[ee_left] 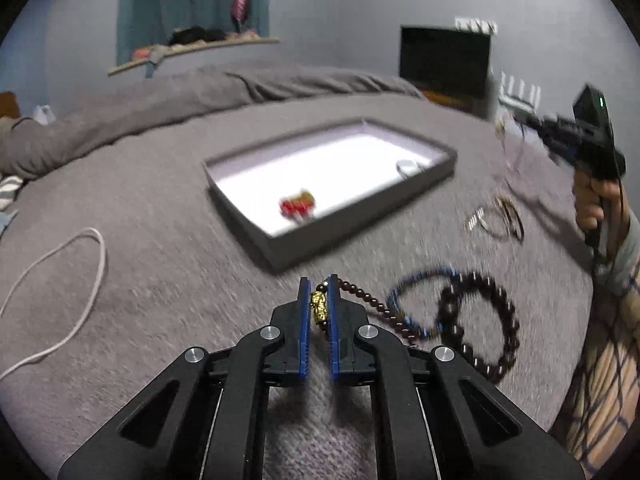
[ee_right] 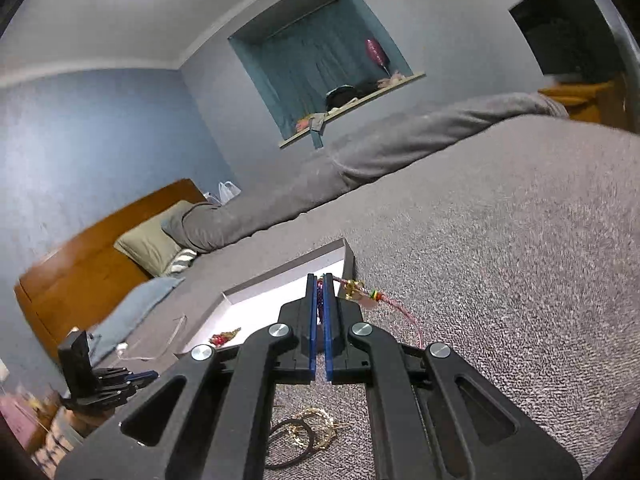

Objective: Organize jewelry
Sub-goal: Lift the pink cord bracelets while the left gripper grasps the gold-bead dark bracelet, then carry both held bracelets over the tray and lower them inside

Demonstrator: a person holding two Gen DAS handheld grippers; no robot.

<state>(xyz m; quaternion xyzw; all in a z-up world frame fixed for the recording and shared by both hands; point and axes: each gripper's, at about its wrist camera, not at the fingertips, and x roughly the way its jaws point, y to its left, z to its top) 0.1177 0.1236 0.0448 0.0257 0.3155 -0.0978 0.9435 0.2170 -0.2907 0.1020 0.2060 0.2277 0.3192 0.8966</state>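
Beaded bracelet (ee_left: 362, 294) pinched at its gold charm by the left gripper (ee_left: 320, 304); right gripper (ee_right: 319, 296) clamps a pink cord bracelet (ee_right: 394, 305); next, both probably lift to the tray (ee_left: 248, 222).

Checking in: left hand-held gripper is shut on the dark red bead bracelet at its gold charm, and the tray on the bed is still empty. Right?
Not quite. The left hand-held gripper is shut on the dark red bead bracelet, but the tray is not empty: the left wrist view shows a red and gold piece and a ring-shaped piece inside.

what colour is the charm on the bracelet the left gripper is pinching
Gold; the charm sits on a dark reddish-brown bead bracelet, clearest in the left wrist view.
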